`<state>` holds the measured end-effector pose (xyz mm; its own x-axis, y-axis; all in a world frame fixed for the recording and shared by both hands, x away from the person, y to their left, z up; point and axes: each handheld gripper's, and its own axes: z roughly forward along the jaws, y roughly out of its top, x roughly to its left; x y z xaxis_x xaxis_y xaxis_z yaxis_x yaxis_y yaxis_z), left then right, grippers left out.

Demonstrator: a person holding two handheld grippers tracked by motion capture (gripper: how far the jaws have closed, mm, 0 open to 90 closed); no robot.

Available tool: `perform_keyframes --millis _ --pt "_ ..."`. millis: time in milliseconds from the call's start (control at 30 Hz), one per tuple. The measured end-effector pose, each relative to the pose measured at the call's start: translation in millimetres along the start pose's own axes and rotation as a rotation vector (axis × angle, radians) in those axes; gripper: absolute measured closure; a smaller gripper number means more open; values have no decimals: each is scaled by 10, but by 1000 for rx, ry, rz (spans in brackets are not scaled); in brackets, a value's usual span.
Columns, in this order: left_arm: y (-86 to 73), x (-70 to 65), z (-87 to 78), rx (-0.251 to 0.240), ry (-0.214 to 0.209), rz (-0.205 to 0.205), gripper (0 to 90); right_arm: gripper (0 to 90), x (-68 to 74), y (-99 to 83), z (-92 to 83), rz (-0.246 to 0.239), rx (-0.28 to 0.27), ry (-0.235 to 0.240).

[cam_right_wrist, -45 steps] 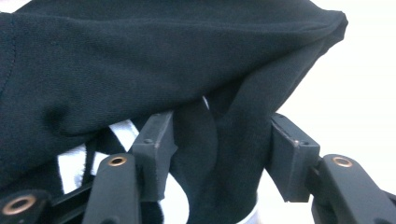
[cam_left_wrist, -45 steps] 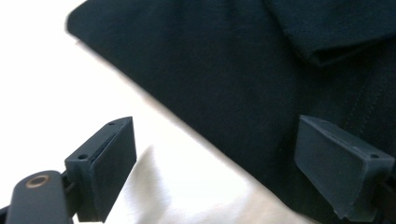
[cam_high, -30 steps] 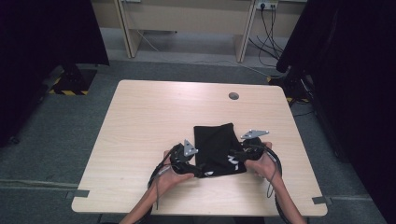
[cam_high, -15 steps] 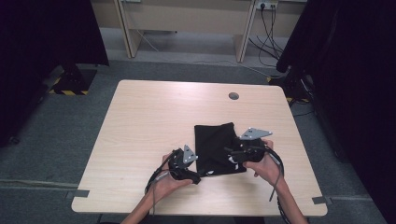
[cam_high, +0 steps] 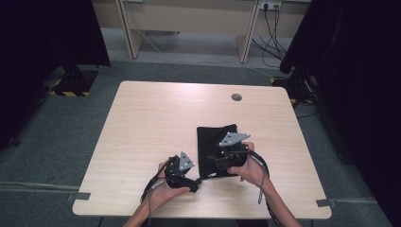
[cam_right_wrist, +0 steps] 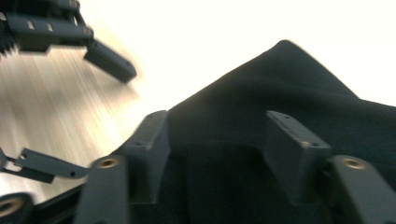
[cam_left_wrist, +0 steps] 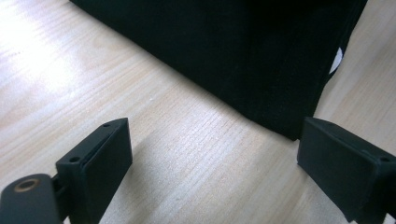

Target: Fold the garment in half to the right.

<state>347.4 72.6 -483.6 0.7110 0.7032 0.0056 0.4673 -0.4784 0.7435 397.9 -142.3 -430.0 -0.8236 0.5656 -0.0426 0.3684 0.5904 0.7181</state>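
Cloth [cam_high: 215,142], black and already folded narrow, lies on the right half of the tabletop [cam_high: 156,118], nearer the person's edge than the far one, with its far end flat and squared off. From where I stand the job looks to be folding it, and I'd judge it roughly midway: the piece is doubled over sideways, but its near end is not yet laid down.

Over that near end sits the right gripper [cam_high: 213,159]. In the right gripper view the black fabric [cam_right_wrist: 280,116] humps up in a peak between and beyond the jaws, which stand partly apart and have just been closing; a fold of cloth lies between them, though I can't make out the pads pressing on it.

Just beside the cloth's near left corner, the left gripper [cam_high: 195,187] rests low over bare wood. Its jaws are wide apart with nothing between them, and in the left gripper view the cloth's edge [cam_left_wrist: 261,74] runs just ahead.

What's left, I'd say, is carrying the raised end over and smoothing the fold.
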Motion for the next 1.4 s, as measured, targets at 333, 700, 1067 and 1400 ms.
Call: perform_keyframes --millis 333,700,1067,1400 --pt "2 22 6 11 -2 -21 69 784 -173 -91 -216 -47 -15 -21" --pt "2 22 7 11 0 -23 68 444 -359 -658 -929 122 -91 -225" --pt "-1 22 4 11 -1 -23 68 389 -348 -483 -557 83 -84 -151" --pt "-140 62 -147 11 -14 -12 68 335 -328 -574 -87 141 15 -81"
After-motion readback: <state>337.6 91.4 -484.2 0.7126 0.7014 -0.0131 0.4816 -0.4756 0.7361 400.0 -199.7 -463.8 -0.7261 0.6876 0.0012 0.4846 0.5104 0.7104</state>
